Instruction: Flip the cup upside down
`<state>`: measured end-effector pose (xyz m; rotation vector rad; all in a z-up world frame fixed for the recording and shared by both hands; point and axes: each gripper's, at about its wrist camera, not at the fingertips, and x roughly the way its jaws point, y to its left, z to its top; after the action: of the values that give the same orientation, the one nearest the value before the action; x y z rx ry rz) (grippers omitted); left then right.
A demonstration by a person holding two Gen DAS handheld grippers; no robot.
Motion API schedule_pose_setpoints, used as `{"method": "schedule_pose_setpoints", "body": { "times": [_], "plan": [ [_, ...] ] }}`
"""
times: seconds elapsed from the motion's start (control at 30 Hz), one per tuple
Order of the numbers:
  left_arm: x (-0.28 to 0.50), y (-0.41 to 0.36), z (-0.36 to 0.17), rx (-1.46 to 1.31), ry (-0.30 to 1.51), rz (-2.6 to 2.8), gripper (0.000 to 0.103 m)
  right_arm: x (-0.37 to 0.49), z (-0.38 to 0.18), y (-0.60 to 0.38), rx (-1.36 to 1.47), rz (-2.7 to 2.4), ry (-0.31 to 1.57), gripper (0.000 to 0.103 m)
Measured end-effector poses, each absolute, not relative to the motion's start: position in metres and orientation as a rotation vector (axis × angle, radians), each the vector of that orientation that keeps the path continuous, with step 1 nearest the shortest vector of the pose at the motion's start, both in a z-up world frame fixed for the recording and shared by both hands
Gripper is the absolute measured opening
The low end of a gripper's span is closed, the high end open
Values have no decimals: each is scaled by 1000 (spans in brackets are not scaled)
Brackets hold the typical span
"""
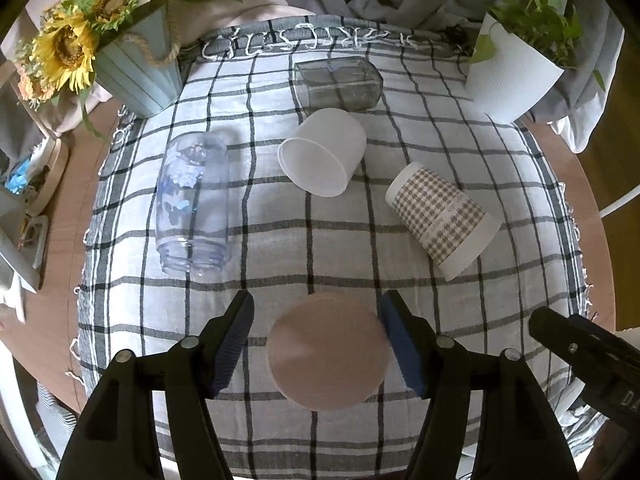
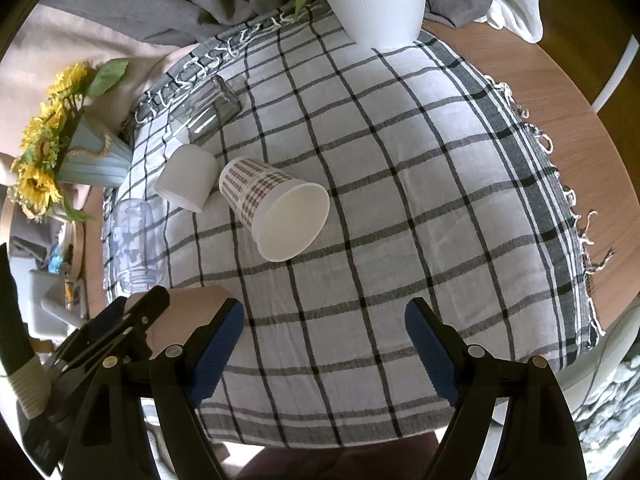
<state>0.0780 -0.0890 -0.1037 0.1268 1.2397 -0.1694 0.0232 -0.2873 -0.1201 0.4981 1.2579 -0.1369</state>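
Note:
A pink cup (image 1: pixel 328 354) stands upside down on the checked cloth (image 1: pixel 280 240), its flat base facing up. My left gripper (image 1: pixel 320 344) is open around it, a blue pad on each side and a gap on the left. The pink cup also shows in the right wrist view (image 2: pixel 184 312), behind the left gripper's fingers (image 2: pixel 132 320). My right gripper (image 2: pixel 324 344) is open and empty over bare cloth (image 2: pixel 360 280). A houndstooth paper cup (image 1: pixel 442 218) (image 2: pixel 276 208), a white cup (image 1: pixel 322 152) (image 2: pixel 186 178) and a clear bottle (image 1: pixel 194 200) (image 2: pixel 134 240) lie on their sides.
A dark glass container (image 1: pixel 338 82) (image 2: pixel 206 108) lies at the back. A sunflower pot (image 1: pixel 136 68) (image 2: pixel 92 160) stands back left, a white plant pot (image 1: pixel 512 76) (image 2: pixel 372 0) back right. The round wooden table's edge (image 2: pixel 580 120) curves on the right.

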Motion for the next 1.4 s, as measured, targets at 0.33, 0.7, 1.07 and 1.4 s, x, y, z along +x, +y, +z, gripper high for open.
{"method": "schedule_pose_setpoints", "body": {
  "times": [0.33, 0.7, 1.07, 1.4],
  "plan": [
    [66, -72, -64, 101, 1108, -175, 96, 11, -83, -276, 436, -169, 1167, 83],
    [35, -25, -23, 101, 980, -92, 102, -5, -29, -229, 308, -113, 1002, 93],
    [11, 14, -14, 110, 933, -37, 102, -17, -26, -185, 273, -48, 972, 93],
    [-3, 35, -8, 115, 901, -60, 103, -29, -26, -160, 242, -88, 949, 93]
  ]
}}
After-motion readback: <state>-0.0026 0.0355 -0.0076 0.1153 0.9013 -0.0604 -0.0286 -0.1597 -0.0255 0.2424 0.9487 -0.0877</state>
